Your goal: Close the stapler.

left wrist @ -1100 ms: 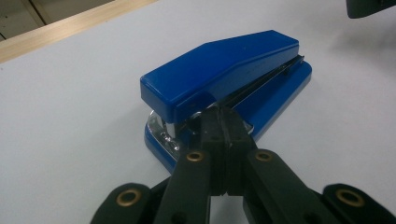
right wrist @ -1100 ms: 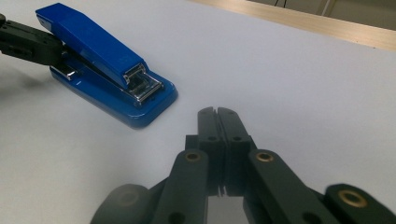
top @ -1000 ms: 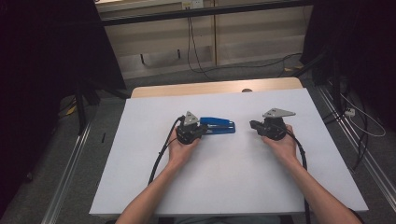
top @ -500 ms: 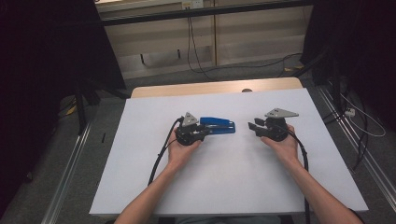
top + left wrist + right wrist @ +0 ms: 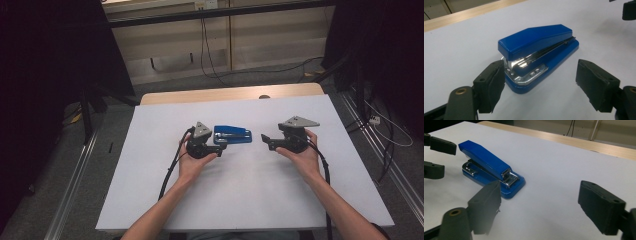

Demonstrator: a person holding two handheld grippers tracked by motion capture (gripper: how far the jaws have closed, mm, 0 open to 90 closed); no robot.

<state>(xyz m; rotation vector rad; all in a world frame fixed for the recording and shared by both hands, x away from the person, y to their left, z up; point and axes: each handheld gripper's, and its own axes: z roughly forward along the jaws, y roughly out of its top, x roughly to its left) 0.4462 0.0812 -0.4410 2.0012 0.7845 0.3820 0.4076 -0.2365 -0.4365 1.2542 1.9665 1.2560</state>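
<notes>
A blue stapler (image 5: 232, 134) with chrome inner parts lies flat on the white-covered table (image 5: 240, 190), a little back of centre. My left gripper (image 5: 222, 145) sits just left of it, open. In the left gripper view the jaws of my left gripper (image 5: 540, 75) stand either side of the stapler (image 5: 539, 47) at its near end, apart from it. My right gripper (image 5: 265, 141) is open too, a short way right of the stapler and pointing left. The right gripper view has the stapler (image 5: 489, 165) ahead and left of my right gripper (image 5: 539, 195), and the left gripper's jaws at the left edge.
A bare wooden strip (image 5: 230, 94) runs along the table's far edge. Black cables (image 5: 170, 172) trail from both grippers back over the sheet. Dark stands and floor cables (image 5: 380, 125) flank the table on both sides.
The stapler has not moved. Both hands have shifted only slightly; the left gripper has eased a touch to the left.
</notes>
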